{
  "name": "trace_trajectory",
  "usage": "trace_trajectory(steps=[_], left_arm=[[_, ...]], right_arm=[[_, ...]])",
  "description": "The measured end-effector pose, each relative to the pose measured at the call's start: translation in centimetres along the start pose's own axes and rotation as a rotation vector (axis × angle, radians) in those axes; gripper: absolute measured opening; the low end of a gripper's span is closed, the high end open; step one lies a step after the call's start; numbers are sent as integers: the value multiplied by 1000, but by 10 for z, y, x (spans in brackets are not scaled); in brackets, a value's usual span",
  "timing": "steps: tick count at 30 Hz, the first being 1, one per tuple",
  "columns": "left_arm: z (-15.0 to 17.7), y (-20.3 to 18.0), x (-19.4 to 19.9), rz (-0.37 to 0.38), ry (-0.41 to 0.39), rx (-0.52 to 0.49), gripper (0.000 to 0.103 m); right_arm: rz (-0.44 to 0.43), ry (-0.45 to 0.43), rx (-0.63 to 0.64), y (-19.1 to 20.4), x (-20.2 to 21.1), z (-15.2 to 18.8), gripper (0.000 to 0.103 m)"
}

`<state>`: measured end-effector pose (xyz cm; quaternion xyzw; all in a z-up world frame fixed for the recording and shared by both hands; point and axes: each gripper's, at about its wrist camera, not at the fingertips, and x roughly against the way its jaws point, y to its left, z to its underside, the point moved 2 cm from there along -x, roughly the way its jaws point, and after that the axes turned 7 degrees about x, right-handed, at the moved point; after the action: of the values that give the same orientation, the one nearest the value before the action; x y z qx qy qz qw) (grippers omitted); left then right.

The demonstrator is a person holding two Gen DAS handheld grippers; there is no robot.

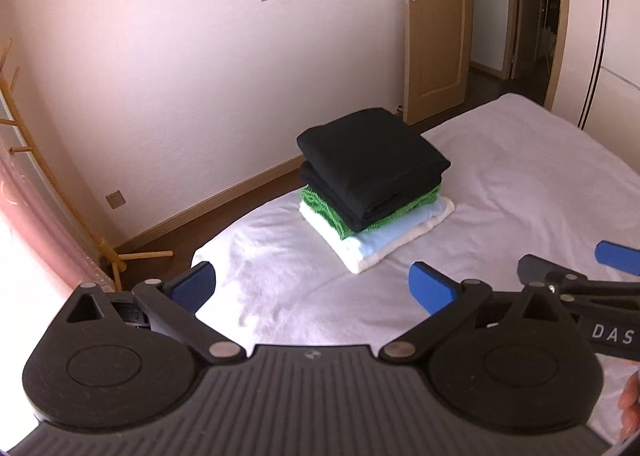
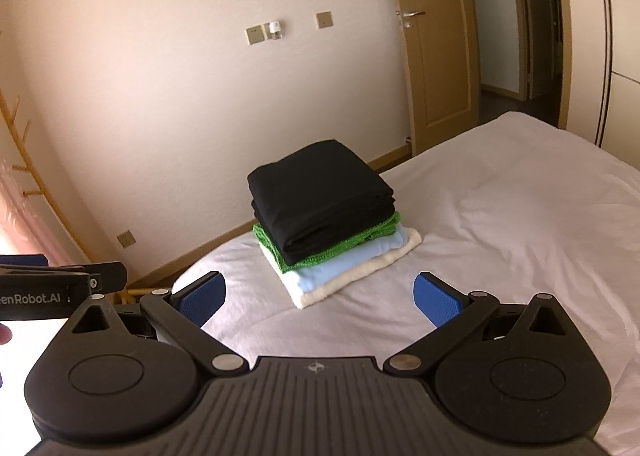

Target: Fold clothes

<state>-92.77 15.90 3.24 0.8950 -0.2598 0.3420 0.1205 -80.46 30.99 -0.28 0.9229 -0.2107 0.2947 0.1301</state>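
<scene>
A neat stack of folded clothes point(image 1: 372, 176) point(image 2: 324, 208) sits near the far left corner of the white bed point(image 1: 520, 184) point(image 2: 520, 216). From the top down it holds a black garment point(image 1: 372, 152), a green knit point(image 1: 320, 204), a light blue piece point(image 1: 400, 228) and a cream towel point(image 1: 360, 260). My left gripper point(image 1: 312, 284) hovers over the sheet just short of the stack, open wide with nothing between its blue pads. My right gripper point(image 2: 320, 290) is beside it, also open and empty, with the stack ahead of it.
The bed's left edge drops to a dark wood floor point(image 1: 208, 212) along a plain wall. A wooden coat rack point(image 1: 116, 256) stands at the left by a pink curtain. A door point(image 1: 436, 28) and a wardrobe point(image 1: 600, 56) lie beyond the bed.
</scene>
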Motion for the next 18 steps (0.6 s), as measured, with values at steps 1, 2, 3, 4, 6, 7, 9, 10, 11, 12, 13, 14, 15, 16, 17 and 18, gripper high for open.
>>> trace_trajectory(steps=[1,2,3,4,6,7,9,10,11,12,13,14,15,16,17,18], left_arm=[[4,-2,-1,-4,4,-3,102],[7,-5,-2,-8,9,-6,102],[10,-6,-3,-8,15,-6,102],[14,-8,-5,-8,22,-2,102],[20,-11,-9,-8,32,7,102],[23,-12,-10,-17,33,10,102],[28,-16,-13,-41,29,9,102],[30,-18,-14,-55,24,4,102],[31,-20,-15,-67,20,-1,102],[32,-21,-17,-69,25,1,102],[34,-23,-19,-71,30,3,102],[35,-24,-21,-73,34,5,102],[35,-24,-23,-70,41,11,102],[36,-24,-25,-68,47,17,102],[36,-24,-28,-66,53,23,102],[37,-24,-30,-68,59,28,102]], right_arm=[[3,5,9,-1,1,2,103],[6,10,19,-1,2,5,103],[15,17,31,-2,2,7,103],[24,24,42,-3,2,9,103],[40,32,69,-5,1,14,103],[47,32,83,-6,0,15,103],[60,24,112,-7,-1,18,103],[60,19,124,-8,-3,19,103],[62,14,135,-9,-4,19,103],[75,11,141,-10,-6,19,103],[87,9,147,-11,-8,19,103],[101,10,156,-11,-10,20,103],[108,11,168,-11,-13,21,103],[116,12,180,-12,-16,22,103],[121,16,188,-12,-19,23,103],[118,31,175,-13,-24,24,103]])
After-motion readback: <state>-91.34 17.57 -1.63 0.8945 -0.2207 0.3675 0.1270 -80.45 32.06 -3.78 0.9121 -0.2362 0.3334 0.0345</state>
